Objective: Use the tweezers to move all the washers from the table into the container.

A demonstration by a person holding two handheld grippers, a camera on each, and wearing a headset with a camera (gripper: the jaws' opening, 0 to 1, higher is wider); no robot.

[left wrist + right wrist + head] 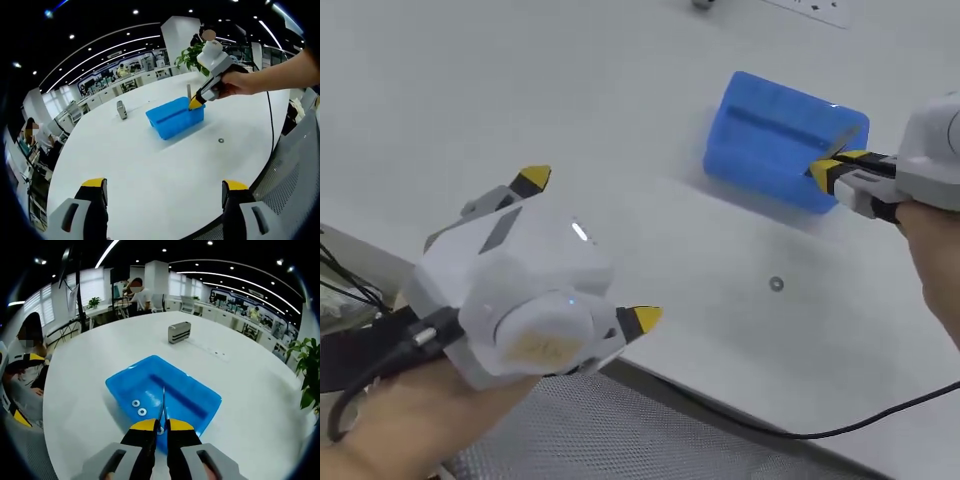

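A blue container [760,130] stands on the white table. My right gripper [825,172] is at its near right corner, shut on thin metal tweezers [163,402] that point out over the container's inside [197,396]. Two washers [135,403] [142,412] lie on the container floor just left of the tweezer tips. One small washer [776,284] lies on the bare table in front of the container [172,120], also seen as a washer [221,140] from the left. My left gripper [588,250] hovers open near the table's front edge with nothing between its jaws [163,187]. The right gripper [197,102] appears over the container's far end.
A grey metal box [179,332] stands on the table beyond the container, and is the grey box [121,109] to the container's left. A black cable [790,430] runs along the table's front edge. A mesh chair seat [620,430] sits below that edge. People sit at the far side.
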